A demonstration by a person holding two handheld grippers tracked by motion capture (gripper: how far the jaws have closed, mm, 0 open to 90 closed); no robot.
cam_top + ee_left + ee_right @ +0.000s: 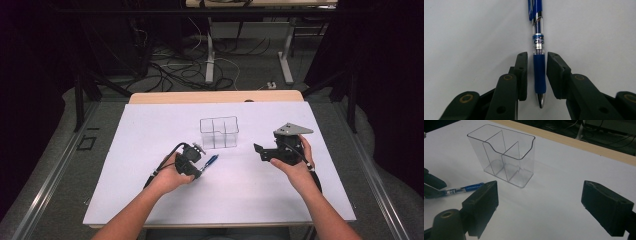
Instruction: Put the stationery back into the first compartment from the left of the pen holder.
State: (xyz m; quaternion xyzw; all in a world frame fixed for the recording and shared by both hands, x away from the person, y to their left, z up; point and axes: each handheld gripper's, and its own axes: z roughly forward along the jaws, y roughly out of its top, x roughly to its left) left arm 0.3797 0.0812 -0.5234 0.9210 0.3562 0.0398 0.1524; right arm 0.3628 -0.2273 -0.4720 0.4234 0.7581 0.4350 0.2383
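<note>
On the white tabletop (pixel 150 200), the left claw (pixel 536 75) brackets a blue click pen's (pixel 539 60) rubber grip, its 2 jaws nearly closed but seemingly not yet pressing. The right claw (pixel 539 207) hangs wide open and empty near a clear 3-compartment plastic holder (pixel 504 157). The grasp looks underway; next likely calls for pinching firmly, lifting, and tipping the pen upright over a compartment.

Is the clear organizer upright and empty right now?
Yes. The clear organizer stands upright, its compartments empty; the blue pen lies on the table.

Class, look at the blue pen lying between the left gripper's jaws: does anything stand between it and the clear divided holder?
Nothing visible does. The pen lies between the left gripper jaws, and bare white table separates it from the clear holder.
</note>
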